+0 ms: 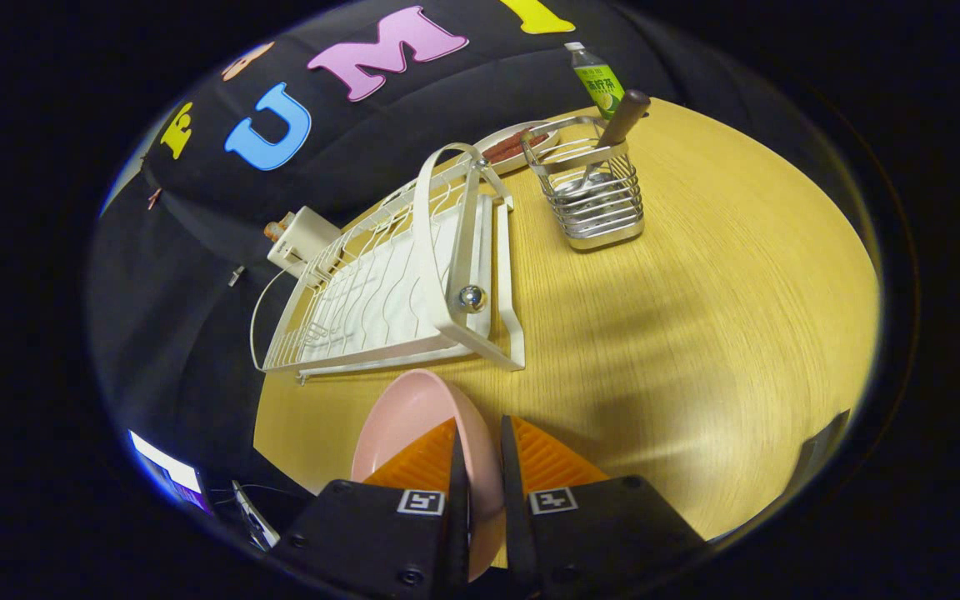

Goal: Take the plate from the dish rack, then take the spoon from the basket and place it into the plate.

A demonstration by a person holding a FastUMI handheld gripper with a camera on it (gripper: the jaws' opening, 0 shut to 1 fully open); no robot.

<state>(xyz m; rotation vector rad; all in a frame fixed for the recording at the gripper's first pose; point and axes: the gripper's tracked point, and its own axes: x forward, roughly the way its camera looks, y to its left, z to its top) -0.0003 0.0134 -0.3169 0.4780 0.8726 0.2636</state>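
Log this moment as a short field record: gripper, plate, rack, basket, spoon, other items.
gripper: shut on the pink plate's rim
plate: pink plate, held between the fingers, out of the rack
rack: white dish rack on the wooden table, beyond the fingers
basket: wire basket right of the rack
spoon: wooden-handled spoon standing in the basket
other: green-labelled bottle behind the basket

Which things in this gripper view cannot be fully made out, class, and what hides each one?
- Spoon: its bowl is hidden inside the wire basket; the handle sticks out.
- Pink plate: held in the gripper, its near part is covered by the fingers.
- Far dish: partly behind the white dish rack; contents unclear.
- Bottle: label too small.
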